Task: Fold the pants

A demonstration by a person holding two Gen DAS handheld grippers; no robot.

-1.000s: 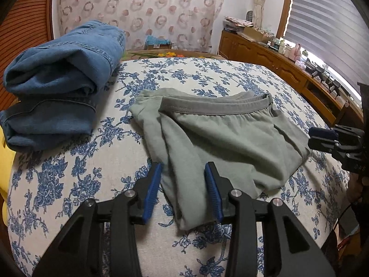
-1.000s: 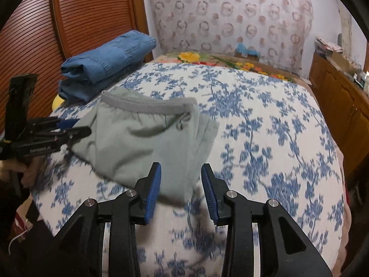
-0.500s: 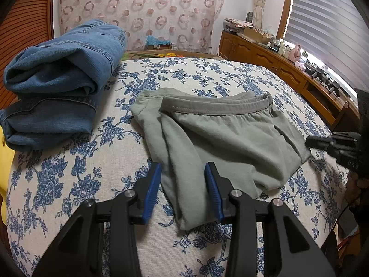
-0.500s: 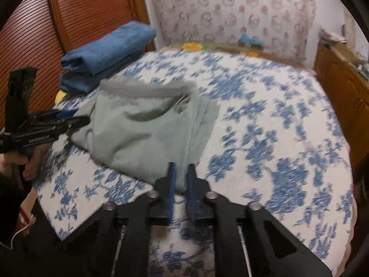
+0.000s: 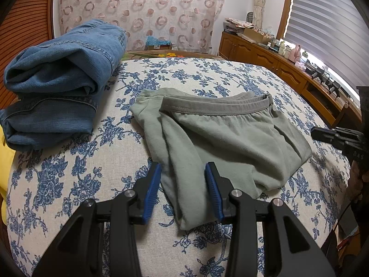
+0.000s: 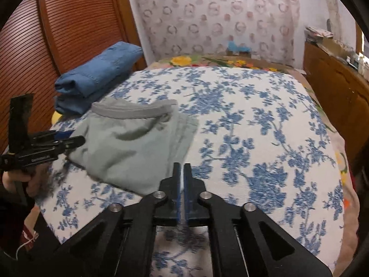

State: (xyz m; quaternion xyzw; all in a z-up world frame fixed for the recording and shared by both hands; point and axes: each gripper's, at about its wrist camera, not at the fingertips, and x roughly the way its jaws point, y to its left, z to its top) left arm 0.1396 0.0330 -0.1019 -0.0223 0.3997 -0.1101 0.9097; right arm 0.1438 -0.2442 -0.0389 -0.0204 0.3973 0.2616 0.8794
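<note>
The grey-green pants (image 5: 219, 136) lie folded on the floral bedspread (image 5: 69, 173), waistband at the far side. My left gripper (image 5: 183, 173) is open, its blue pads on either side of the near folded edge. In the right wrist view the pants (image 6: 129, 145) lie left of centre. My right gripper (image 6: 183, 168) is shut on nothing, just off the pants' near right edge. It also shows at the right edge of the left wrist view (image 5: 322, 133). The left gripper shows at the left of the right wrist view (image 6: 69, 139).
A stack of folded blue jeans (image 5: 57, 80) sits at the bed's left side, also in the right wrist view (image 6: 96, 76). A wooden sideboard (image 5: 288, 73) with clutter runs along the right wall under a window. A slatted wooden door (image 6: 69, 23) stands behind the jeans.
My right gripper has closed from wide open to shut and has drawn back from the pants' edge. The left gripper has stayed open in place.
</note>
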